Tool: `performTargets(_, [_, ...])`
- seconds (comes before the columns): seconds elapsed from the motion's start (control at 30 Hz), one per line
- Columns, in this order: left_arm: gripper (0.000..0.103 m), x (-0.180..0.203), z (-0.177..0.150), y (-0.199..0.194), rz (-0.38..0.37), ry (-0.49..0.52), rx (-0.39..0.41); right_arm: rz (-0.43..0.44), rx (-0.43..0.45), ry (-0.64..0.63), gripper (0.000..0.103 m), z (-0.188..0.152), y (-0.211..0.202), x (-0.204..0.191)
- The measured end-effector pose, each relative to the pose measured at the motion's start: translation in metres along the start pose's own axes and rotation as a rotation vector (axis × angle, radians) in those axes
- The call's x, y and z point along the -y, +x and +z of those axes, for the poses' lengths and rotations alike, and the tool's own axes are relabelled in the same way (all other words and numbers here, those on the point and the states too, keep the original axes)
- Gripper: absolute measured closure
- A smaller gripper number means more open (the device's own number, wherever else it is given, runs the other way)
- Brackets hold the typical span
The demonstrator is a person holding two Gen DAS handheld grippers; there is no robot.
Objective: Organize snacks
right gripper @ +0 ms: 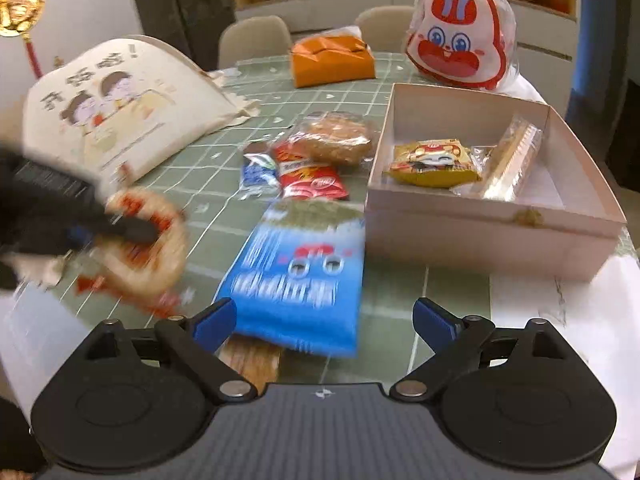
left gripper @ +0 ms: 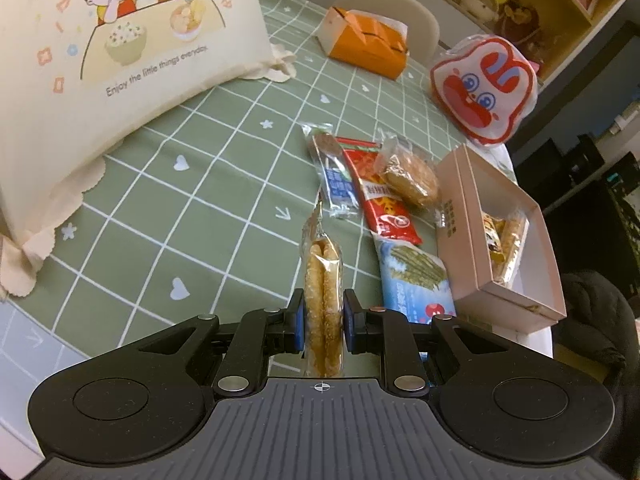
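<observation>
Left tongs (left gripper: 323, 320) around cracker pack (left gripper: 323, 280)

Soft indoor light, fisheye-bent edges; right view smeared, perhaps by motion.

Green white-grid cloth (left gripper: 192, 200) under the jaws; blue packet (right gripper: 296, 276) between the right jaws; ahead, pink box (right gripper: 480, 236), red packet (left gripper: 380, 196), orange box (left gripper: 366, 46).

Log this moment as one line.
left tongs: shut on cracker pack | right tongs: open, over blue packet | pink box: two snacks inside
</observation>
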State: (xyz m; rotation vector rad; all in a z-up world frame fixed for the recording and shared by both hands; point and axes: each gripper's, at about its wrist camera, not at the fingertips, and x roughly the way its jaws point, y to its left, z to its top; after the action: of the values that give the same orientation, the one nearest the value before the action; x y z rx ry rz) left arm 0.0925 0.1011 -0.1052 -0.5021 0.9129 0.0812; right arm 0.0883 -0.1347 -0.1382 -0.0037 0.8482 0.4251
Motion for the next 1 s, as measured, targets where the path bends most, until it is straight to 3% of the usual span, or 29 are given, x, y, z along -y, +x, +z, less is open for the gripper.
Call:
performTargets(0.2, [0.081, -0.015, -0.002, -0.004, 0.016, 0.019, -0.034, -0.062, -0.084, 0.119, 0.008, 0.041, 0.05, -0.014])
performTargets(0.33, [0.081, -0.019, -0.006, -0.01, 0.034, 0.039, -0.055, -0.078, -0.205, -0.014, 0.007, 0.049, 0.082, -0.032])
performTargets(0.37, [0.081, -0.018, -0.007, -0.011, 0.036, 0.044, -0.058, -0.088, -0.203, -0.034, 0.012, 0.049, 0.082, -0.035])
performTargets(0.47, [0.081, -0.012, -0.012, -0.013, 0.028, 0.062, -0.082, 0.041, -0.19, -0.074, 0.016, 0.049, 0.064, -0.04])
performTargets(0.53, [0.081, -0.003, -0.017, -0.012, 0.003, 0.072, -0.122, 0.078, -0.145, -0.119, 0.017, 0.048, 0.04, -0.043])
performTargets(0.7, [0.081, 0.035, -0.036, -0.01, -0.042, 0.173, -0.192, 0.027, -0.055, -0.207, 0.017, 0.036, -0.022, -0.023])
performTargets(0.8, [0.081, 0.062, -0.049, -0.008, -0.094, 0.232, -0.226, -0.053, -0.041, -0.217, 0.017, 0.024, -0.049, 0.0])
performTargets(1.0, [0.081, 0.108, -0.063, -0.009, -0.137, 0.367, -0.251, -0.156, -0.042, -0.099, 0.017, 0.001, -0.08, 0.047])
